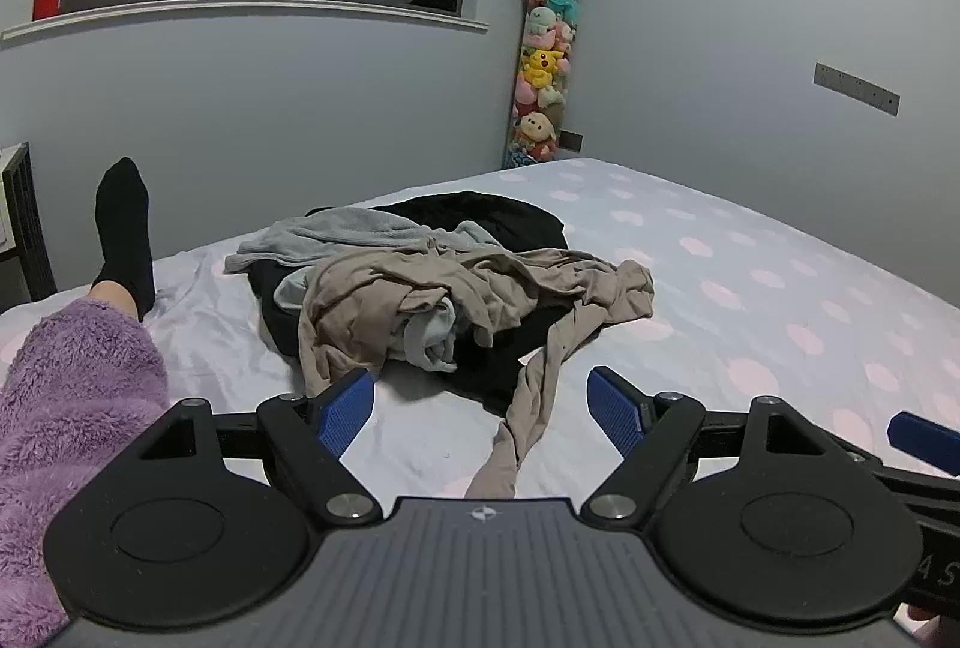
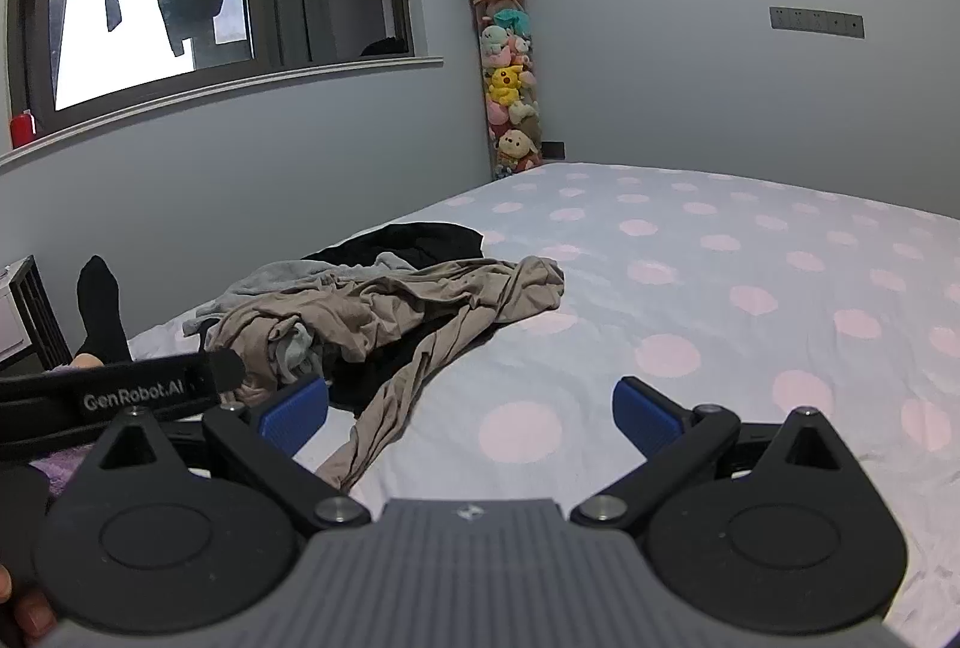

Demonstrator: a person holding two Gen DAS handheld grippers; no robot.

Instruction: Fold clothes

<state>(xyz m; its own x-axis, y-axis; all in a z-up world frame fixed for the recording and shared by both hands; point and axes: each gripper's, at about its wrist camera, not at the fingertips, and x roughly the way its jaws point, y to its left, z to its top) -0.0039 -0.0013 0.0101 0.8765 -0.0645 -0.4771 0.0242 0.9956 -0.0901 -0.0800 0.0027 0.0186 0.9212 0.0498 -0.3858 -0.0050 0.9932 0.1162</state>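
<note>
Nothing folded yet, as far as I can judge. The clothes sit in one crumpled pile on the bed (image 1: 780,252): a beige garment (image 1: 444,288) on top, a grey piece (image 1: 336,234) partly under it and bunched in its middle, a black one (image 1: 480,216) underneath and behind. A long beige sleeve or leg trails out of the pile toward the cameras and ends just ahead of the left gripper (image 1: 480,408), between its blue pads (image 1: 345,408). Left jaws wide, holding nothing. Right gripper (image 2: 471,408) also wide and empty, hovering over bare polka-dot sheet to the right of the pile; the trailing beige end lies near its left pad. A person's leg in a black sock (image 1: 123,228) and a purple fleece sleeve (image 1: 66,408) are at left, off the pile. All of it is left: pull one garment free, spread it flat, fold, repeat for the rest. The beige one looks like the obvious first pick, being on top and closest. Thin fabric, so it will likely drag the grey piece along.
</note>
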